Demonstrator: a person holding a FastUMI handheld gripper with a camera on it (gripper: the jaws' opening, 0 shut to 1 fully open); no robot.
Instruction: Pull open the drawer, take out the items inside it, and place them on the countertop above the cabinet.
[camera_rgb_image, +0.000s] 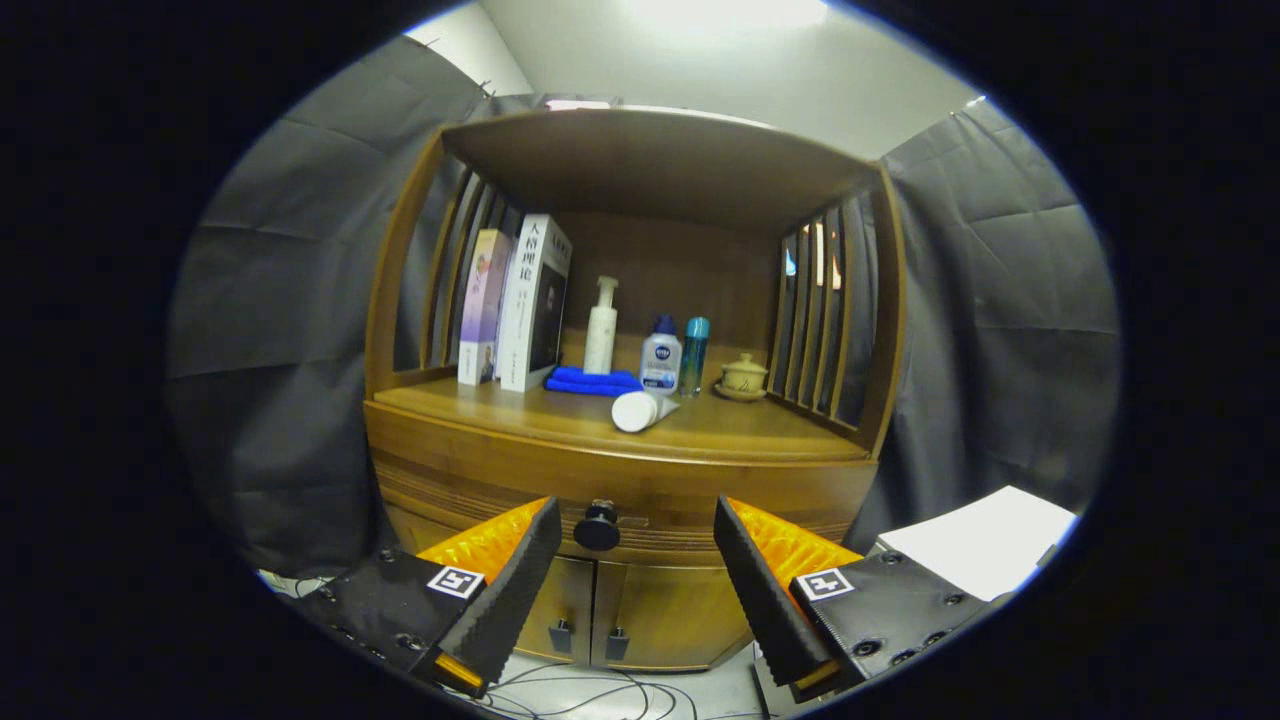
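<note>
The gripper (634, 530) is spread wide and holds nothing; its black ribbed fingers (515, 585) flank the round dark knob (597, 526) of the drawer (620, 495), which sits shut, its long axis running across the wooden cabinet (640, 600) just under the countertop (560, 412). On that smooth wood a white tube (642, 410) lies on its side, cap end toward the gripper, probably plastic. Behind it lie a folded blue cloth (592, 381), a pump bottle (600, 328) and upright books (520, 305)

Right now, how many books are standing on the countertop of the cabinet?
2. The purple book leans by the left slats; the white book stands beside it, left of the pump bottle. The open gripper frames the drawer knob.
</note>
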